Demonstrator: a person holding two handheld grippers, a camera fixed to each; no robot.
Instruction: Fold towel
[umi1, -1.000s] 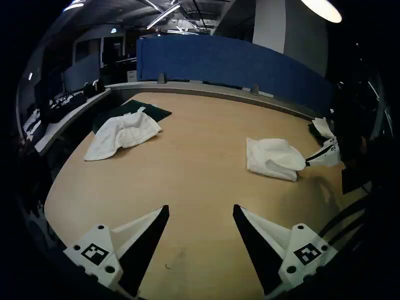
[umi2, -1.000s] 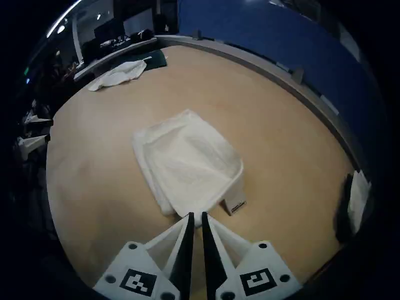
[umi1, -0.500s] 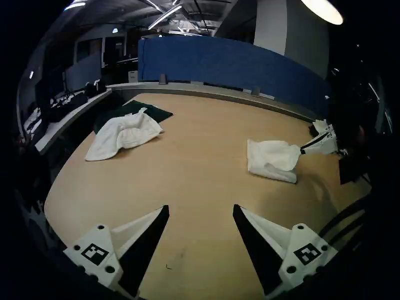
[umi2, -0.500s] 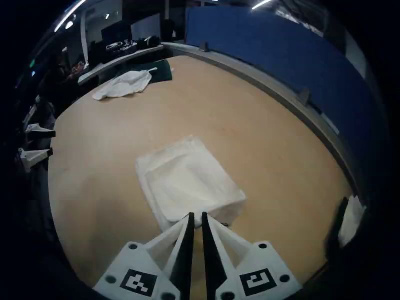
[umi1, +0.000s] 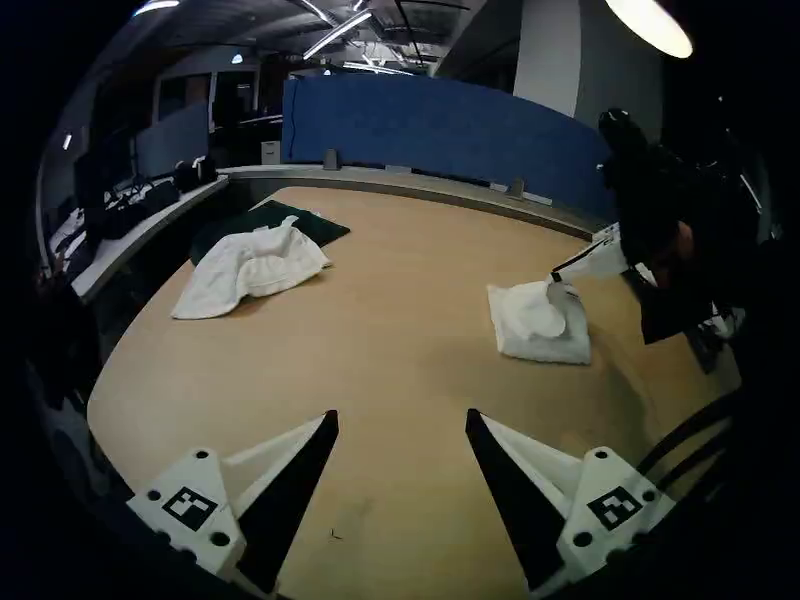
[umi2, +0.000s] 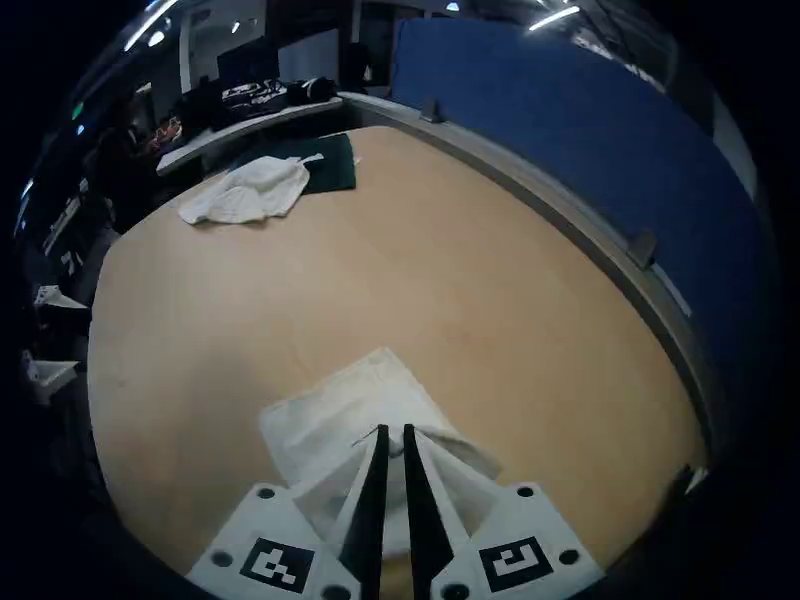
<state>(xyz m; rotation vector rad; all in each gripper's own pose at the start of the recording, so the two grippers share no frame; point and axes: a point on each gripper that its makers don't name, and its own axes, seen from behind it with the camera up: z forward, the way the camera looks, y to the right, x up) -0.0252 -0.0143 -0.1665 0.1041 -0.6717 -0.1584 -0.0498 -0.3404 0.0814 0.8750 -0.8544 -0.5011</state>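
On the wooden table (umi1: 400, 320) we see the folded towel (umi1: 535, 325), our right gripper (umi2: 395, 429) pinching its raised edge (fingers nearly together), while our left gripper (umi1: 400, 413) hovers spread wide apart

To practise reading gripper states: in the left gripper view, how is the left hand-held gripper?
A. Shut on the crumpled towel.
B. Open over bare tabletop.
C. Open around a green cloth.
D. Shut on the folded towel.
B: the left hand-held gripper has its fingers wide apart, with bare table between them.
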